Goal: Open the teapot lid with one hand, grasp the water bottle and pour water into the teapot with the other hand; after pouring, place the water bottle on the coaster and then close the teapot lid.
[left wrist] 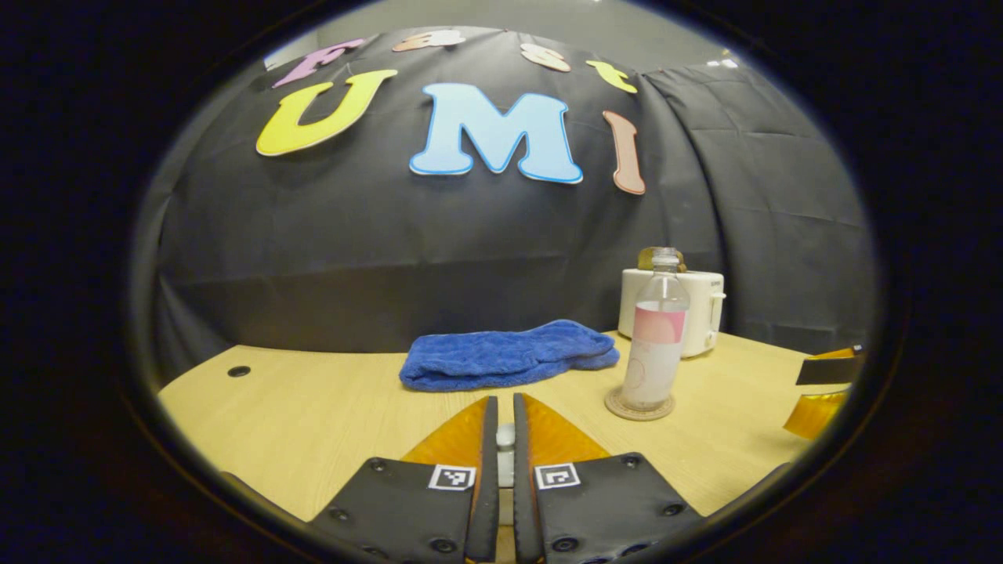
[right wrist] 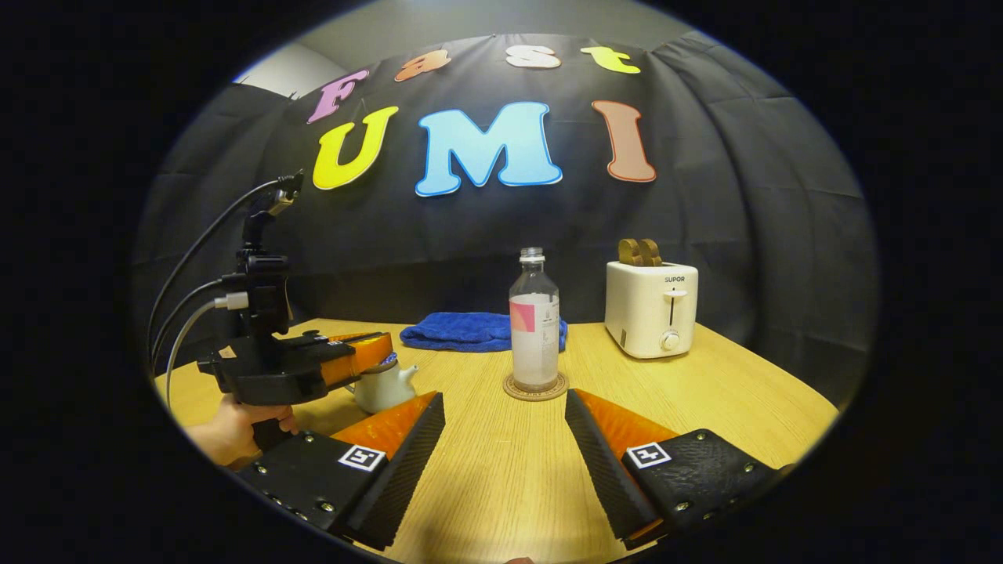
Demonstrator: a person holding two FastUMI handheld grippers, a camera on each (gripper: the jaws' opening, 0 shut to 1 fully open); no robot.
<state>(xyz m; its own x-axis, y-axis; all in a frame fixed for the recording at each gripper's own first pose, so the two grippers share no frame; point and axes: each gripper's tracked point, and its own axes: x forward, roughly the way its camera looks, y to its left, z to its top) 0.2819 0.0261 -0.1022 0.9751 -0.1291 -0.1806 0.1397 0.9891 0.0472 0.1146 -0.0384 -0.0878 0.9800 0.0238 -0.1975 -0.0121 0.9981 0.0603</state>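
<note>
**Teapot lid pinched by left gripper; bottle parked on coaster**

Teapot sits on the wooden table, seen in the right gripper view at the left gripper's tip. We note the left gripper with its fingers drawn narrow, both pressing on a small pale knob that we take for the teapot lid. A hand grips its handle from below, cables trailing upward. We cannot tell whether the lid is seated or raised.

Water bottle stands upright, uncapped, on the round coaster at mid-table. Our right gripper hangs near it with fingers spread wide, touching nothing.

Behind the bottle lie a blue towel and, to the right, a white toaster holding toast.
</note>
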